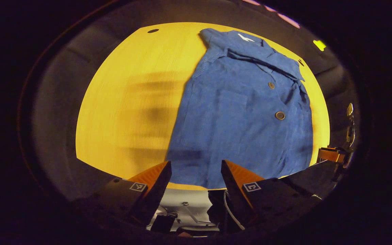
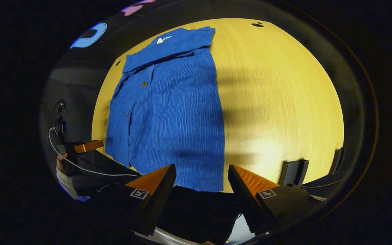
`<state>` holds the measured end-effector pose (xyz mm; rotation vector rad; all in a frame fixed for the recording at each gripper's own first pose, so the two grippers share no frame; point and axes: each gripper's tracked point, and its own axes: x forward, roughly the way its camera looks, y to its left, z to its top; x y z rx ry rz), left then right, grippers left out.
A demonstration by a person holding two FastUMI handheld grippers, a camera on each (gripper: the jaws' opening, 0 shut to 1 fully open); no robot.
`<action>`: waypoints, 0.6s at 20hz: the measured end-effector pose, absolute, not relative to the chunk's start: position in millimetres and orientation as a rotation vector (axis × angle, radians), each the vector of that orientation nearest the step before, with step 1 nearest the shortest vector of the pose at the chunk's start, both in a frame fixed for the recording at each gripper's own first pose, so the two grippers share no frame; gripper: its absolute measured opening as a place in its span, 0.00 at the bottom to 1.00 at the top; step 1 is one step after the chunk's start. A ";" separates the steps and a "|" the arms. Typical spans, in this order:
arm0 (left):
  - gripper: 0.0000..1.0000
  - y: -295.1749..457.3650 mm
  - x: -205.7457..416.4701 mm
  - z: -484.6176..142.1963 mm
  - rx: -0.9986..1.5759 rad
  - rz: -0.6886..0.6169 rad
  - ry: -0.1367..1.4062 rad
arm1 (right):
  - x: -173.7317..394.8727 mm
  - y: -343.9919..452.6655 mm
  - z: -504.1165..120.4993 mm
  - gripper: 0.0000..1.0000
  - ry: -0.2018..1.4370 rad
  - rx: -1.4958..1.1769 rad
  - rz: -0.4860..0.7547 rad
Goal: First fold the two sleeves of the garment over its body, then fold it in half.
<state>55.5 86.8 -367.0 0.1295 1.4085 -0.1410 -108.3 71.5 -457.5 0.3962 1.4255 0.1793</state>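
Note:
A blue button-front shirt point(image 1: 247, 112) lies flat on the yellow wooden table point(image 1: 121, 112), collar at the far end, its sides folded in so the sleeves lie over the body. My left gripper point(image 1: 196, 166) hovers open above the shirt's near hem, holding nothing. In the right gripper view the same shirt point(image 2: 175, 112) lies left of centre on the table point(image 2: 284, 102), and my right gripper point(image 2: 201, 170) is open over the hem's right corner, also holding nothing. The left gripper point(image 2: 83, 147) appears at the left edge there, and the right gripper point(image 1: 332, 154) shows at the right edge of the left gripper view.
Bare tabletop stretches to the left of the shirt in the left gripper view and to its right point(image 2: 284, 102) in the right gripper view. Small dark holes point(image 1: 153, 31) mark the far table edge. Two dark upright pieces point(image 2: 293, 172) stand at the near right table edge.

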 end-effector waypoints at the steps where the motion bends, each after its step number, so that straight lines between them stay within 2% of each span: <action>1: 0.85 90.6 49.3 -369.2 0.128 -0.140 1.433 | -108.9 75.2 -461.7 0.99 1.430 0.381 0.172; 5: 0.87 103.0 38.7 -389.1 0.129 -0.124 1.492 | -118.1 78.8 -474.9 0.99 1.474 0.343 0.130; 12: 0.85 105.6 46.2 -393.5 0.195 -0.137 1.497 | -129.1 75.5 -497.8 0.99 1.527 0.347 0.051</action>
